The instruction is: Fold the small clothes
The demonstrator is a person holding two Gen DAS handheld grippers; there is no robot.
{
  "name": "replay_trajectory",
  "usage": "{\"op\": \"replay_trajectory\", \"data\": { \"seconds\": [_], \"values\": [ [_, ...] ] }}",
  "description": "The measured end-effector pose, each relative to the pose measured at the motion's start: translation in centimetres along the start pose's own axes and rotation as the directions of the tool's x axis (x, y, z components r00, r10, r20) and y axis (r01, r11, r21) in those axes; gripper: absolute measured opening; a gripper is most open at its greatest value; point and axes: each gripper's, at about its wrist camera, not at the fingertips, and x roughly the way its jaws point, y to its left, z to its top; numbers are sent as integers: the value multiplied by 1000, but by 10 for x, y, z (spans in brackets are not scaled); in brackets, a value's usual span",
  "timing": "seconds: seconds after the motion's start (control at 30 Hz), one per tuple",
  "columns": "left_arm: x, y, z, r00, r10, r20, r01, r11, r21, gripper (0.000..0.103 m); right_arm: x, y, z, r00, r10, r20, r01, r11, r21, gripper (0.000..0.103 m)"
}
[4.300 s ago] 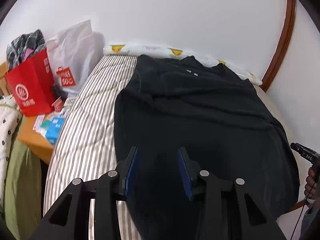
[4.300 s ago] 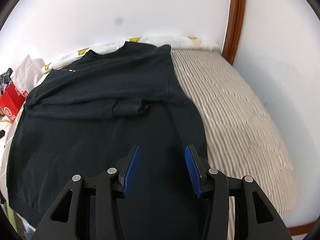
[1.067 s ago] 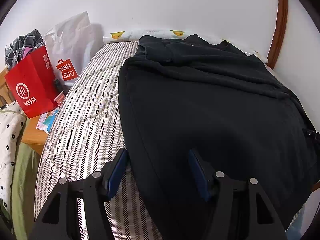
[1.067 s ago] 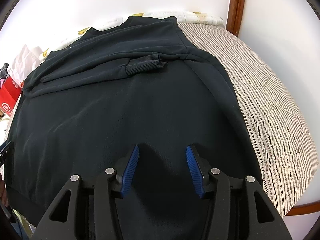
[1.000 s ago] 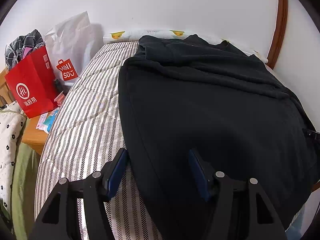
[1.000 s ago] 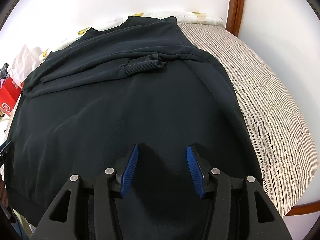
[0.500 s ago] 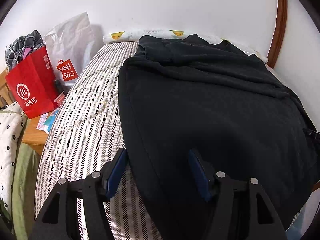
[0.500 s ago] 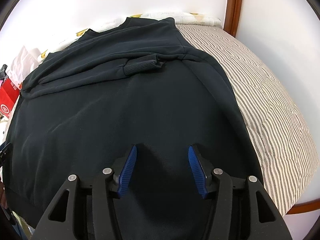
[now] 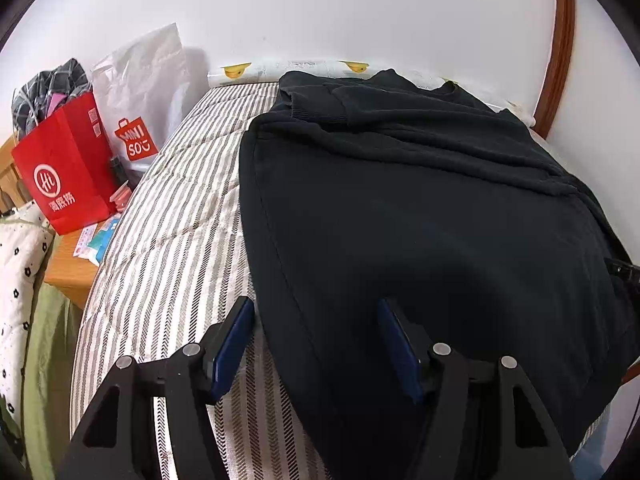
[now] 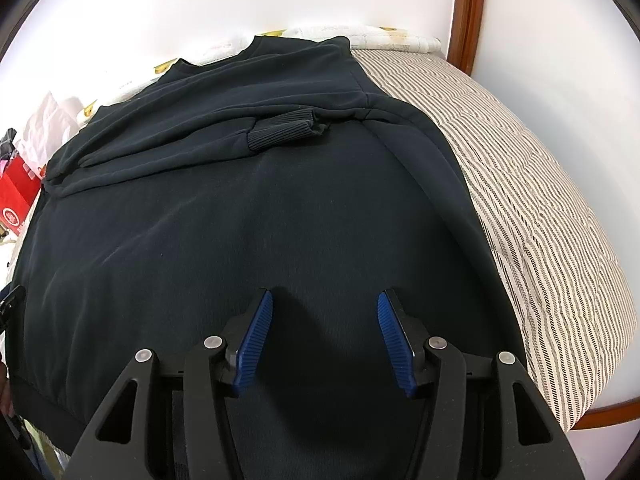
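A black long-sleeved sweatshirt [image 9: 420, 216] lies spread on the striped bed [image 9: 172, 220], neck toward the far wall, both sleeves folded across the chest. A ribbed cuff [image 10: 280, 132] lies on the chest in the right wrist view. My left gripper [image 9: 316, 320] is open and empty, low over the sweatshirt's left side edge near the hem. My right gripper [image 10: 324, 312] is open and empty, low over the lower right part of the sweatshirt [image 10: 240, 220].
A red paper bag [image 9: 64, 176] and a white Miniso bag [image 9: 140, 92] stand on a wooden stand left of the bed. A white pillow [image 9: 304, 70] with yellow ducks lies at the head. A wooden bed rail [image 10: 600, 416] edges the bed on the right.
Over the four seconds both grippers came down and forward toward the sweatshirt's lower part, and the left jaws widened. In the last second almost nothing has moved.
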Motion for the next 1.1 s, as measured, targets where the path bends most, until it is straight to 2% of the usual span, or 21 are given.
{"op": "replay_trajectory", "data": {
  "seconds": [0.3, 0.7, 0.83, 1.1],
  "values": [
    [-12, 0, -8, 1000, 2, -11, -2, 1000, 16, 62, -6, -5, -3, 1000, 15, 10, -15, 1000, 6, 54],
    [-30, 32, -28, 994, -105, -34, 101, 991, -86, 62, -25, -17, -18, 998, 20, 62, -20, 1000, -1, 54],
    [-34, 27, -34, 992, -115, -46, 111, 991, -71, 62, -29, -23, -27, 997, 6, 76, -4, 1000, -27, 54],
    [-43, 5, -45, 989, -124, -82, 122, 992, -30, 62, -33, -45, -37, 996, 40, 76, -40, 999, 1, 54]
  ]
}}
